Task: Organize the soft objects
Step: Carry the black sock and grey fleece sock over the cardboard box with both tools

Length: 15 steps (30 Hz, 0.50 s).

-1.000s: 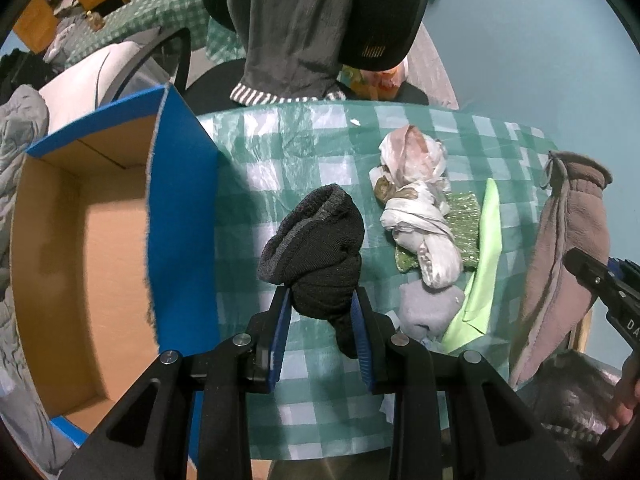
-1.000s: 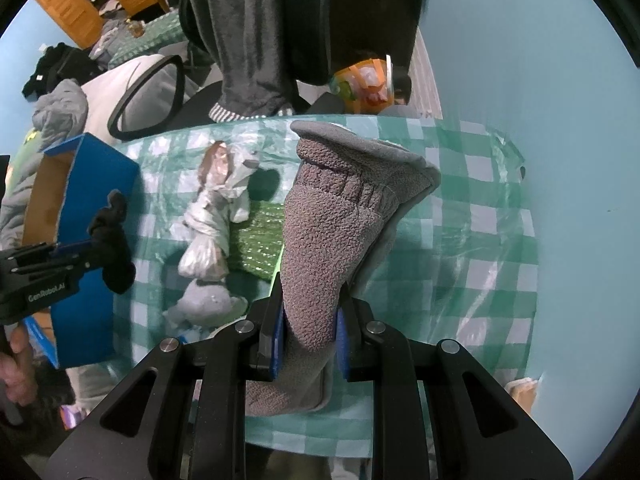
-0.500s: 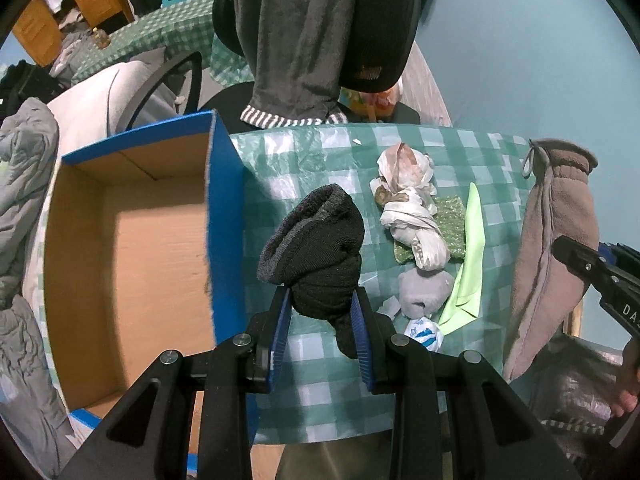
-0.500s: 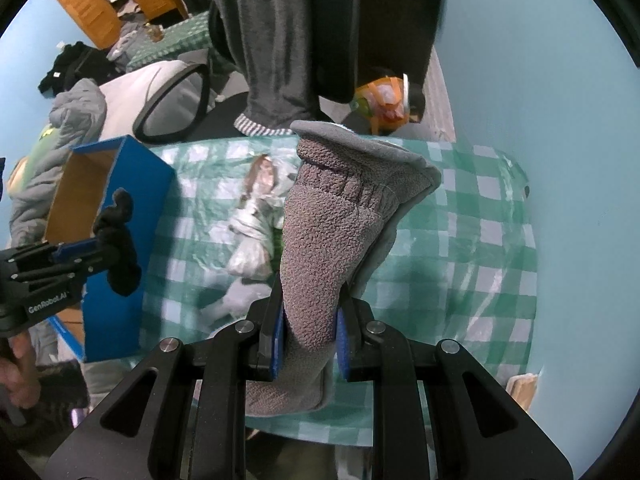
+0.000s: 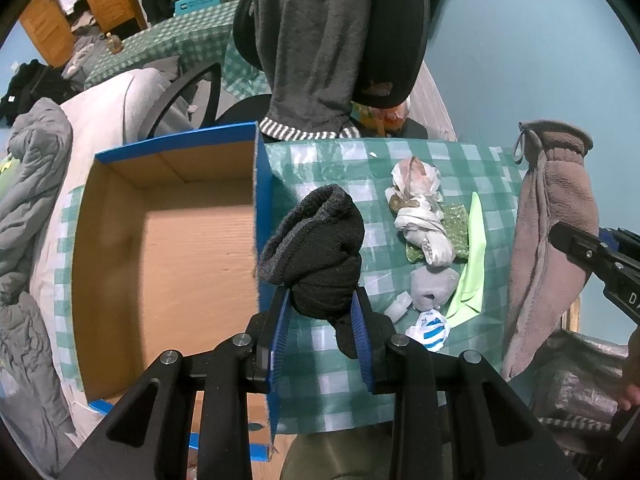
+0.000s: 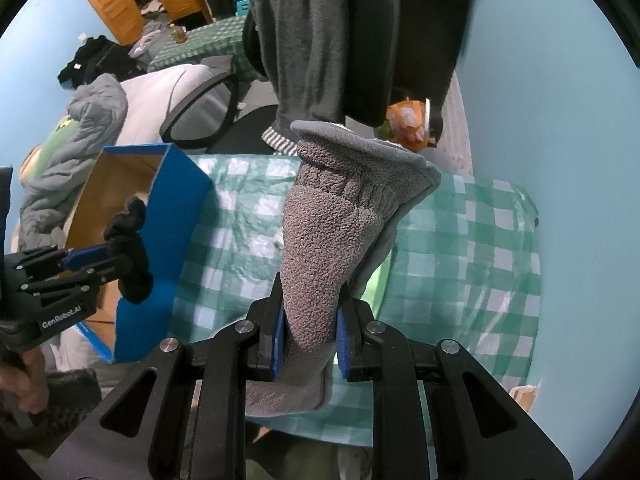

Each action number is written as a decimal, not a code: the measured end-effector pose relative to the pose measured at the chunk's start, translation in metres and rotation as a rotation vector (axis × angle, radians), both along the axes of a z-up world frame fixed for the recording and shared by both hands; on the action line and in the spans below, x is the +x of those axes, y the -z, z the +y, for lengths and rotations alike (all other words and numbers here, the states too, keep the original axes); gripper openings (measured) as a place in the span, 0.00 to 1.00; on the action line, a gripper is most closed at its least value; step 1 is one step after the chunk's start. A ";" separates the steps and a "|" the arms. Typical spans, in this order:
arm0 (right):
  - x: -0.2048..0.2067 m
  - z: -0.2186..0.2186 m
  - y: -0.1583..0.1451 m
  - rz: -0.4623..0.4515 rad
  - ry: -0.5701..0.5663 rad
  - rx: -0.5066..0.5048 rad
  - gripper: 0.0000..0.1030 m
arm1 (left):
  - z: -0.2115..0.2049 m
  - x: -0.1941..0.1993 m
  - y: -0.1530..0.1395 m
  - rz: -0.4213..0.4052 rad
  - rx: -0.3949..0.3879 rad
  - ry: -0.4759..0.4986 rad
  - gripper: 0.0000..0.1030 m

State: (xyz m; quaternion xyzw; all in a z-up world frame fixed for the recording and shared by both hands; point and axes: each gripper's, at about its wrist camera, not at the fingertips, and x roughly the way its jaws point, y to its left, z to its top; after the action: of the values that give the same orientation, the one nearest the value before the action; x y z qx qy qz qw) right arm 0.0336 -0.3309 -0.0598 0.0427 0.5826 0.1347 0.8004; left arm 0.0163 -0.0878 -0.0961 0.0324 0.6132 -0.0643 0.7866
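Jaws of the left gripper [image 5: 322, 320] pinch a rolled black sock [image 5: 316, 248] by its lower end, and jaws of the right gripper [image 6: 310, 330] pinch a brown fleece mitten [image 6: 332, 240] across its narrow part. Both pieces hang clear of the bench [image 5: 400, 396], lifted above its green checked cloth. The sock sits just right of the blue box [image 5: 262, 184], level with its near wall; the mitten is well to the right of that box, beyond the leftover pile. Each looks light, limp and compressible, so a firm pinch mid-body should hold, though the mitten's loose cuff may flop and snag a rim. Between sock and mitten, right of the box, lie a knotted white cloth [image 5: 420, 216], a grey pouch [image 5: 434, 288] and a lime sheet [image 5: 474, 256]. The box stands open, with cardboard showing inside.
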 end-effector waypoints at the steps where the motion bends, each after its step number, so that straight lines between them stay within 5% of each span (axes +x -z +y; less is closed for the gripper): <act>1: 0.000 0.003 -0.002 -0.002 -0.004 0.002 0.18 | 0.002 0.000 -0.002 -0.002 0.001 -0.004 0.30; 15: 0.006 0.046 -0.022 -0.031 -0.082 0.034 0.18 | 0.036 -0.007 -0.022 -0.034 -0.015 -0.064 0.30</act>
State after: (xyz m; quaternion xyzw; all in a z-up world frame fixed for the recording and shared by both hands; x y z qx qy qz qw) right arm 0.0396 -0.2850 -0.0381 0.0301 0.5691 0.1778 0.8022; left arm 0.0092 -0.0519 -0.0738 0.0077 0.6000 -0.0430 0.7988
